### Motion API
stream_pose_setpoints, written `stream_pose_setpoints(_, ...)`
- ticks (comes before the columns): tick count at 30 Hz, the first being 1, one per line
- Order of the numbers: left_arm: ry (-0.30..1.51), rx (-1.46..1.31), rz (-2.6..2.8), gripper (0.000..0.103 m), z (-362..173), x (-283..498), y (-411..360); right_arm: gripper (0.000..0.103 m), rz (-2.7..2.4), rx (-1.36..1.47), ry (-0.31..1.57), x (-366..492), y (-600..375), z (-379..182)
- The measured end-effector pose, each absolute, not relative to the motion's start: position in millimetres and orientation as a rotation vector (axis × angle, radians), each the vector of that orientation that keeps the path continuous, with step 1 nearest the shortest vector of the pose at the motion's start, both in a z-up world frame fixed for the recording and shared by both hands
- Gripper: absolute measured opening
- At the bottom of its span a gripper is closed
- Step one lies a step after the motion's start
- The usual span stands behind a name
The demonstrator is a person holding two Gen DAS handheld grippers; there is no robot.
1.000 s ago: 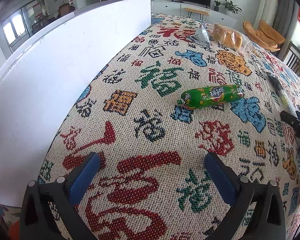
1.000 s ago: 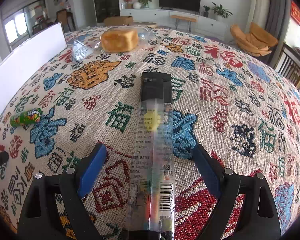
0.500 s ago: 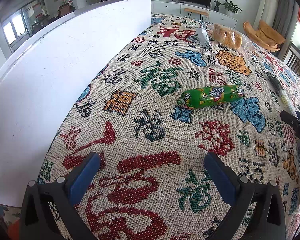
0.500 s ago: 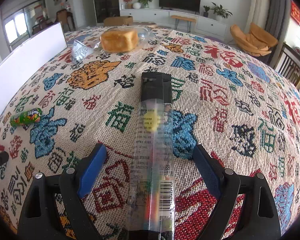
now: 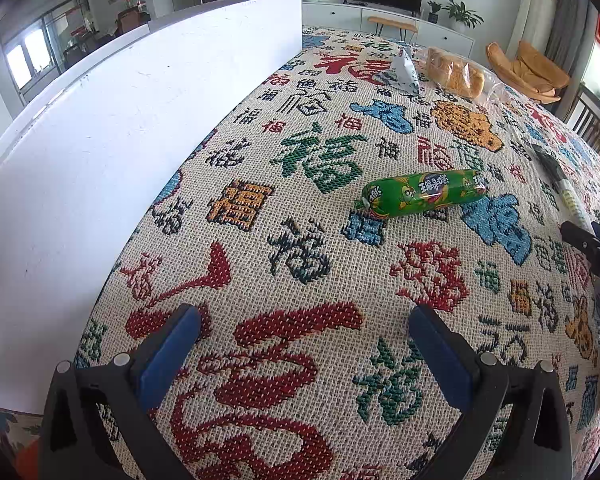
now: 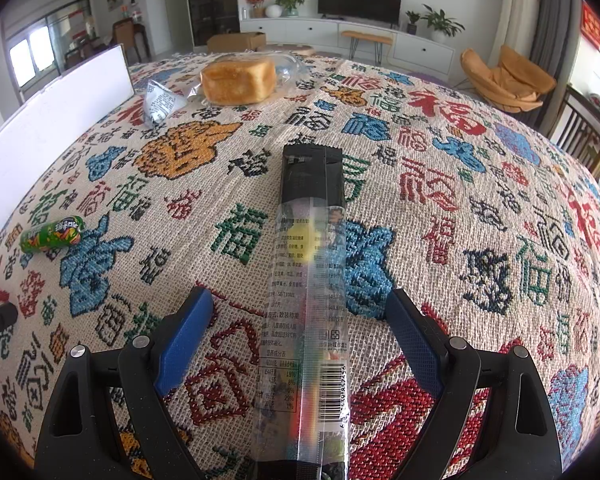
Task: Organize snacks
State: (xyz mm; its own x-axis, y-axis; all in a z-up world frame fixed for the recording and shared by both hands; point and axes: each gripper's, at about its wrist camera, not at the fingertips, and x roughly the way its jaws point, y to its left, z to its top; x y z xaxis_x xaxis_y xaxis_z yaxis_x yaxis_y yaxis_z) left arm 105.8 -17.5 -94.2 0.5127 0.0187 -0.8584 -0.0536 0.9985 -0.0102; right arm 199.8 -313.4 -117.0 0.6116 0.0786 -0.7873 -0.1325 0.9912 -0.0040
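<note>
A long packet (image 6: 306, 300) is straddled by the spread right gripper (image 6: 300, 332); closing is judged next. Left of the packet, the left gripper (image 5: 304, 356) is held spread, empty.

The woven beige cloth on the desk (image 6: 440, 240) carries Chinese characters and motifs in red, blue, green, black and orange. The plastic-wrapped sausage snack (image 5: 423, 193) is bright green with yellow cartoon figures and a purple label with white lettering. The long clear snack packet (image 6: 306, 292) has a black top end, small black print, a yellow spot and a barcode. The golden-brown bread loaf (image 6: 238, 81) sits in transparent wrap. The small pouch (image 6: 160, 103) is silver-grey with dark print. The flat upright board (image 5: 100, 152) is plain white. Each tool (image 5: 300, 350) (image 6: 300, 330) is black with blue pads.
</note>
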Motion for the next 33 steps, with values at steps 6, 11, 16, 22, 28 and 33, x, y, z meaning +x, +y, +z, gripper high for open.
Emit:
stream_pose_setpoints(6, 1.032, -0.037, 0.043, 0.103, -94, 106, -18, 0.09, 0.122, -0.064, 0.904, 201, -314, -117)
stream_pose_setpoints(11, 1.032, -0.037, 0.043, 0.103, -94, 106, -17, 0.09, 0.122, -0.064, 0.904, 201, -314, -117)
stream_pose_setpoints(16, 1.033, -0.038, 0.043, 0.103, -94, 106, -18, 0.09, 0.122, -0.064, 0.904, 201, -313, -117)
stream_pose_setpoints(22, 1.011, -0.267, -0.137, 0.103, -80, 98, 5, 0.09, 0.122, -0.065, 0.903, 201, -313, -117)
stream_pose_setpoints(28, 0.967, -0.31, -0.324, 0.103, -66, 101, -5, 0.09, 0.121, -0.066, 0.903, 201, -313, -117)
stream_pose_setpoints(33, 0.979, 0.078, -0.4, 0.103, -50, 132, -50, 0.09, 0.119, -0.067, 0.901, 201, -313, -118)
